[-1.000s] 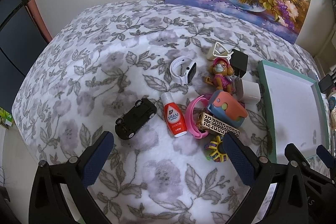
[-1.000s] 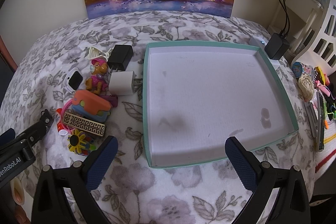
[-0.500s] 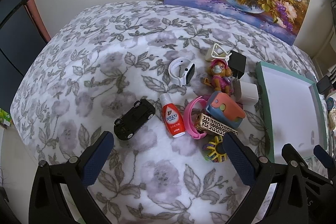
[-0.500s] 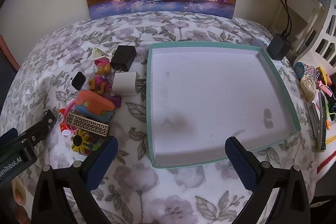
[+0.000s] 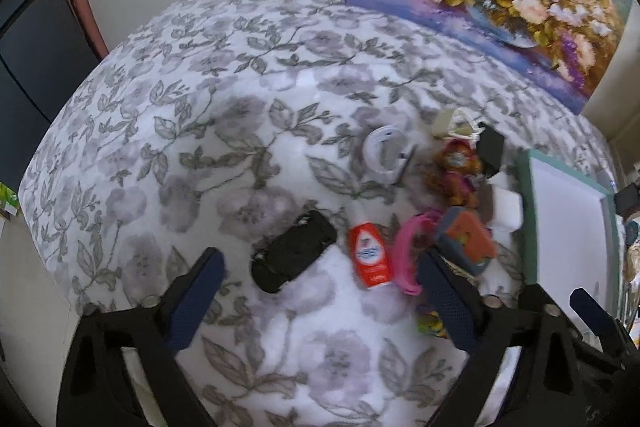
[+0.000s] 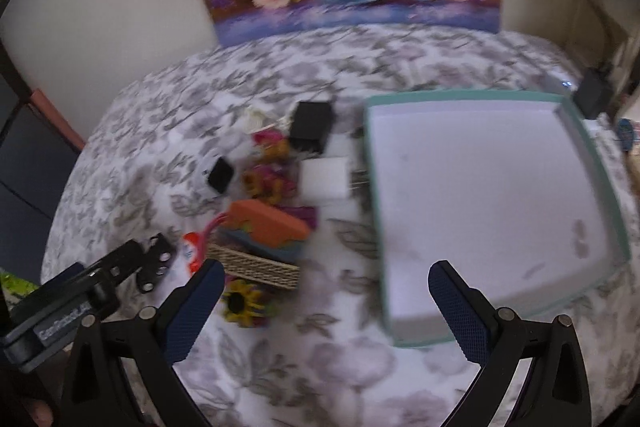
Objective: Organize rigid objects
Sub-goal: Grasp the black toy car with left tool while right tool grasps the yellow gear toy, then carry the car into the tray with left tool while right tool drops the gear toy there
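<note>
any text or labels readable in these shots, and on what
Nothing reads cleanly; both views are motion-blurred.
"GenRobot.AI", soft but just legible, white print on the left gripper body, seen from the right wrist view.
Red bottle: a white label with blue marks, too blurred to read.
No print shows on the black toy car, the white charger or the teal tray.

Honestly not much is reading clearly here, both views are blurring. The left gripper (image 6: 158, 259), poking in around 8 o'clock of the right wrist view, is carrying a white label that's looking like "GenRobot.AI". The red bottle (image 5: 369, 253), near 5 o'clock of the left wrist view, is showing a label too smeared to make out.
</note>
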A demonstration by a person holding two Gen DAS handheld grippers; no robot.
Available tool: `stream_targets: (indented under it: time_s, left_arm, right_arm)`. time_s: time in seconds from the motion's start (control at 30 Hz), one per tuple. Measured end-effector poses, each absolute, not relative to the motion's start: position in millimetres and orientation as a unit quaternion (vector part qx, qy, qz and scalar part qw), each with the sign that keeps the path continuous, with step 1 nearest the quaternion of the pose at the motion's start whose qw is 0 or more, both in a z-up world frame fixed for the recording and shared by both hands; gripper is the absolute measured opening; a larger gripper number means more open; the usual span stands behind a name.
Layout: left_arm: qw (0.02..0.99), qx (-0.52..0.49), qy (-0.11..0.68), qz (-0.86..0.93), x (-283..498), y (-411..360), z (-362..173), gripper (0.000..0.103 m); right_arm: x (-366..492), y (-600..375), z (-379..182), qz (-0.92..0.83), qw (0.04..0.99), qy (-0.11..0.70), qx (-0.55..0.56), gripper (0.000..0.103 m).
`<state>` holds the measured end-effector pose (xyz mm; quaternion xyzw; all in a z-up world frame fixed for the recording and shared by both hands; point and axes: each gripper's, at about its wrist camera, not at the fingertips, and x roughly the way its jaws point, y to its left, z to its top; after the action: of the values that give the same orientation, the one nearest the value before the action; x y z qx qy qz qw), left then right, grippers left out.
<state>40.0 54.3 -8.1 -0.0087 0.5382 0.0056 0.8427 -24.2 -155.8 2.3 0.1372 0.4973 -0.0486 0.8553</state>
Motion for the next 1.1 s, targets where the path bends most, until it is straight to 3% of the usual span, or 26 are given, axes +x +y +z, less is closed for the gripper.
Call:
stream_targets:
  time_s: [0.13, 0.27, 0.43, 0.5, 0.73, 0.8, 1.1]
  left_arm:
    - [0.834, -0.018, 0.552, 0.023, 51.8, 74.6, -21.2, 0.091]
    - [0.823, -0.035, 0.566, 0.025, 57.8, 88.9, -38.1, 0.082]
    - [0.815, -0.033, 0.578, 0.011, 62.5, 87.8, -53.9, 0.081]
    - [0.811, -0.036, 0.585, -0.002, 63.5, 84.7, -60.2, 0.067]
    - [0.799, -0.033, 0.6, -0.03, 67.5, 75.0, -75.8, 0.039]
    - [0.797, -0.034, 0.603, -0.033, 67.0, 73.3, -79.1, 0.034]
    - [0.798, -0.016, 0.602, -0.021, 54.2, 63.9, -77.8, 0.03]
  right_arm:
    - [-9.8, -135.4, -11.8, -0.024, 0.845, 0.518, 0.129, 0.098]
    - [-0.4, -121.2, -32.5, -0.007, 0.826, 0.548, 0.134, 0.09]
    - [3.4, -104.8, -51.6, 0.009, 0.809, 0.574, 0.124, 0.082]
    - [4.7, -100.4, -58.0, 0.011, 0.804, 0.582, 0.121, 0.078]
    - [8.7, -93.2, -74.9, 0.019, 0.786, 0.606, 0.118, 0.054]
    - [9.5, -90.7, -74.9, 0.018, 0.789, 0.605, 0.107, 0.053]
    - [11.6, -91.7, -75.3, 0.018, 0.79, 0.604, 0.105, 0.043]
